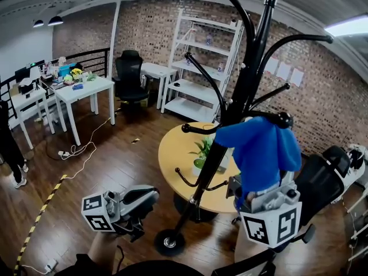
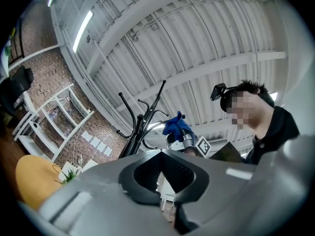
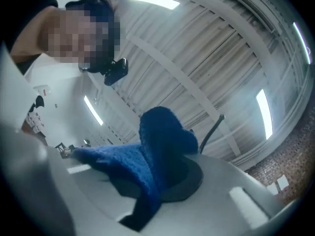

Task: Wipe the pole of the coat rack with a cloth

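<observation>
Right tool [image 1: 248,193] is up high, pinching the blue cloth [image 1: 261,148]. In the right gripper view, the cloth [image 3: 160,154] is clamped between the jaws of the tool [image 3: 167,178] and flops over both sides. From the head view, the cloth sits just beside the black pole [image 1: 221,140] of the rack, about level with the lower hooks. Whether it touches the pole, I can't tell. The left gripper view shows the cloth [image 2: 175,125] a little to the right of the rack [image 2: 142,124].

Left tool [image 1: 146,200] hangs low, near the rack's round base [image 1: 169,241] on the wooden floor [image 1: 109,171], well apart from the pole. In its own view the tool [image 2: 161,154] has its jaws pressed together at the tips, with nothing between them.

Behind the pole stands a round yellow worktop [image 1: 172,154] with a small plant [image 1: 202,149] on it.
</observation>
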